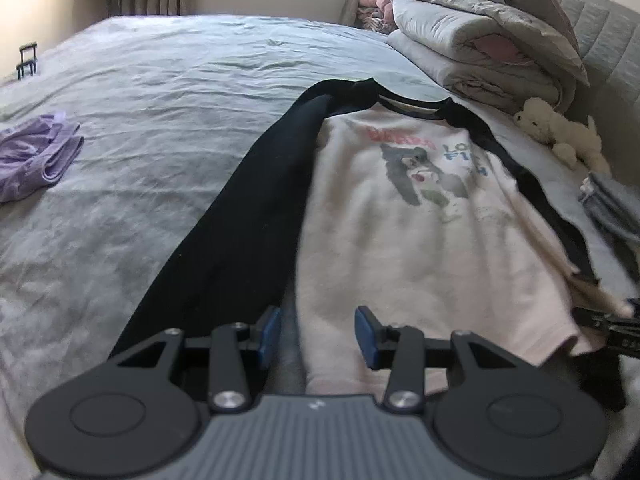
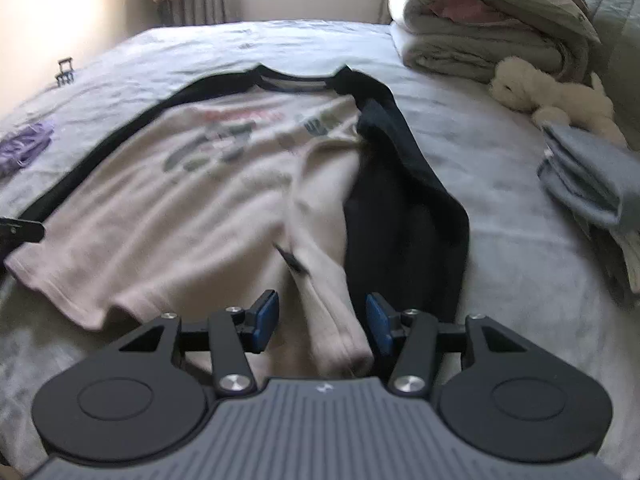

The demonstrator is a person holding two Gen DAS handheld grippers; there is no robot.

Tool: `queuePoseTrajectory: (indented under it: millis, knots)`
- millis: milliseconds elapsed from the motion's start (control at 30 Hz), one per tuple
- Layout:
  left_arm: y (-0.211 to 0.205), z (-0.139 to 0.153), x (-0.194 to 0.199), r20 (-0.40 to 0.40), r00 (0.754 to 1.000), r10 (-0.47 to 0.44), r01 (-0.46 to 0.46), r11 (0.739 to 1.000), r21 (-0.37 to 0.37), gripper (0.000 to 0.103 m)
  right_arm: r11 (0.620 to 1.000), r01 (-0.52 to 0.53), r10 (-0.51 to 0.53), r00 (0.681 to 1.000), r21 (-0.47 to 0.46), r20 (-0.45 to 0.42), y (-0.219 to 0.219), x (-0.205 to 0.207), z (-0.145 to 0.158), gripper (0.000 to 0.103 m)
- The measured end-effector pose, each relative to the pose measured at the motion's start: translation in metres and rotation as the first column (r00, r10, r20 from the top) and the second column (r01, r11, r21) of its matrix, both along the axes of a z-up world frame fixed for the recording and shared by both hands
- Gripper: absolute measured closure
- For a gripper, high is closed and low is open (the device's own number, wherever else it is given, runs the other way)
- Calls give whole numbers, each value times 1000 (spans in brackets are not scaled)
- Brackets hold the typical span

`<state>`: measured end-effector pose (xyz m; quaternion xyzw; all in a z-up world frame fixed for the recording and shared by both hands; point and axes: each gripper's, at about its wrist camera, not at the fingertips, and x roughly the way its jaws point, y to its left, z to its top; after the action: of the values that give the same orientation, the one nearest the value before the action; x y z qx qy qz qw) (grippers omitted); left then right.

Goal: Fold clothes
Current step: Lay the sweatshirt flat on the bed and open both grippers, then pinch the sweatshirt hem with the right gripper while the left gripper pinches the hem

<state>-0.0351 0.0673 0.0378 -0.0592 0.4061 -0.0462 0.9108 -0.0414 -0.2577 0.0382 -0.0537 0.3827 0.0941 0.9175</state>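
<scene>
A pale pink raglan shirt (image 1: pixel 420 232) with black sleeves and a cartoon print lies face up on the grey bed (image 1: pixel 160 100). Its black left sleeve (image 1: pixel 248 208) lies straight along the body toward me. My left gripper (image 1: pixel 318 336) is open over the hem at the sleeve's inner edge, holding nothing. In the right wrist view the shirt (image 2: pixel 168 216) has its right side bunched inward beside the black right sleeve (image 2: pixel 404 216). My right gripper (image 2: pixel 322 326) is open, its jaws either side of the bunched hem. The right gripper's tip shows in the left view (image 1: pixel 608 328).
A folded lilac garment (image 1: pixel 32 160) lies at the left. Folded grey duvets (image 1: pixel 488 40) are stacked at the headboard, with a white plush toy (image 2: pixel 552 92) in front. A folded grey-blue garment pile (image 2: pixel 592 184) sits at the right. A small black stand (image 1: pixel 27 60) is at the bed's far left edge.
</scene>
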Motion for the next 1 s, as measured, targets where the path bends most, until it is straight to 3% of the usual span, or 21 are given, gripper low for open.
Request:
queuePoseTrajectory:
  millis: [267,300,367,433,533,633,767,900,1000]
  knots:
    - [-7,-9,-3,13,1000,13,-13,1000,13,52,1000,16,-16,1000,-3,5,3,-4,-4,53]
    - [-7,-9,-3,8,1000,19,-19,1000,-2,55,1000,24,-24,1000,-1,6,3,-5,-4,71]
    - [-9,-11,-5,2,1000,21,-21,1000,-13,73,999,45,-45,999,-4,11,1,-7,-3,92]
    - [-7,-14,-4,-5,1000,16,-17,999,-37,96,998,59,-59,998,15,6,-2,-8,-3,92]
    - [7,-11,-1,-35,998,52,-56,989,-137,98,997,71,-71,997,30,2,-5,-10,-3,93]
    - [22,1,-3,-21,996,85,-87,976,-197,98,986,95,-93,996,139,-16,-16,-9,2,94]
    - [35,14,-10,1,996,86,-84,972,-220,98,960,117,-110,993,255,-41,-29,-10,8,94]
    - [38,18,-14,9,996,88,-84,976,-201,98,961,144,-134,989,238,-58,-31,-10,7,94]
    - [40,28,-21,26,997,74,-67,977,-203,98,945,152,-145,988,291,-43,-41,-18,13,94]
